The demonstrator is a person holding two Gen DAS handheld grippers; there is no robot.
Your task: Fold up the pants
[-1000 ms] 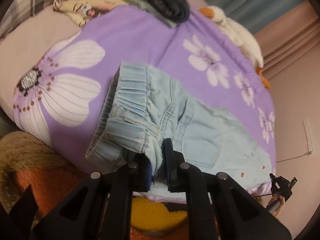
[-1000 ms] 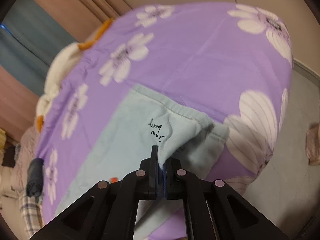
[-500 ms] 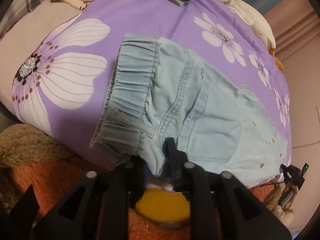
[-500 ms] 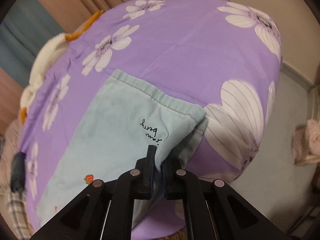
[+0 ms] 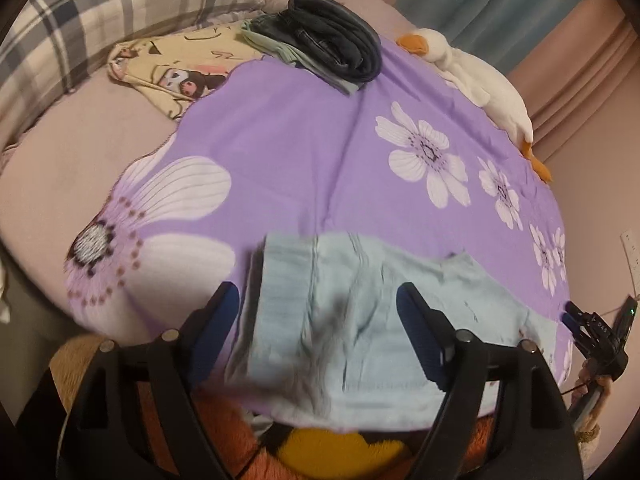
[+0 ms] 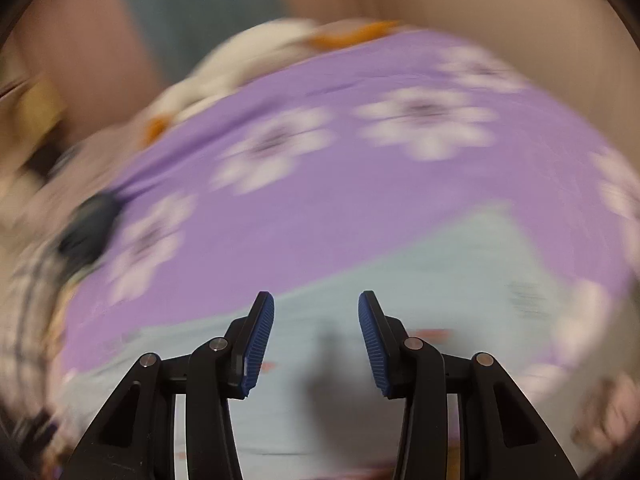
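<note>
Pants [image 5: 360,312] pale blue, flat on bedspread [image 5: 304,152]

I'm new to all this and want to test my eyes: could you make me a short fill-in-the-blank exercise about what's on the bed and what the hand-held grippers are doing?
1. The light blue pants lie on a purple bedspread printed with white ____.
2. Both the left hand-held gripper and the right hand-held gripper are ____.
3. The white plush toy is a ____.

Missing words: flowers; open; duck
</note>
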